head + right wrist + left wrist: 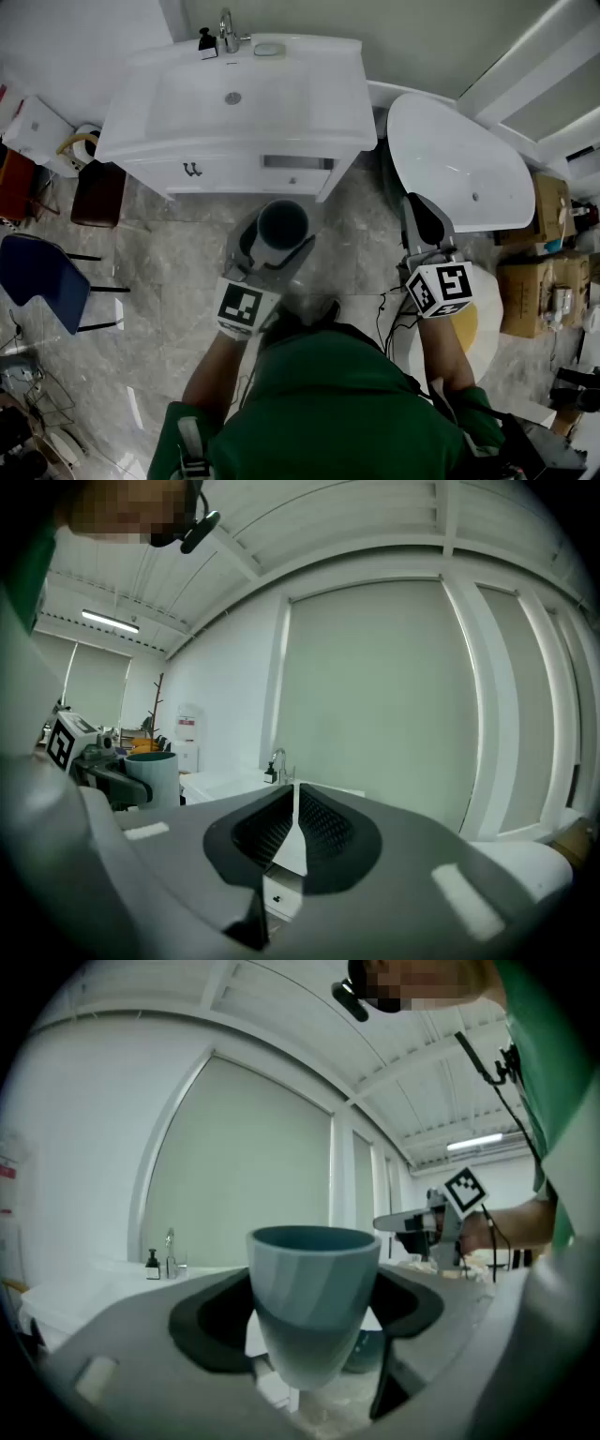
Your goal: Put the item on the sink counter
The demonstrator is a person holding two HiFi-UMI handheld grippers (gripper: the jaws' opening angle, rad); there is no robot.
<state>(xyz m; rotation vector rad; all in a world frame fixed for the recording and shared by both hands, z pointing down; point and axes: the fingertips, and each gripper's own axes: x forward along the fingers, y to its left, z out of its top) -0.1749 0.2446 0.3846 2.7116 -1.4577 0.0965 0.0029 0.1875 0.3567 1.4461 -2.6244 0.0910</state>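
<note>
A blue-grey cup (280,228) stands upright between the jaws of my left gripper (274,246), which is shut on it in front of the white sink unit (141,141). In the left gripper view the cup (312,1299) fills the middle, pressed between both dark pads. My right gripper (424,223) hangs to the right of the cup with its jaws shut and nothing between them. From the right gripper view its pads (296,832) meet, and the cup (155,776) shows at the far left.
A tap (227,31), a small dark bottle (206,42) and a soap dish (269,49) stand at the back of the sink counter. A white bathtub (457,164) lies to the right, cardboard boxes (534,295) beyond it. A blue chair (42,278) stands at the left.
</note>
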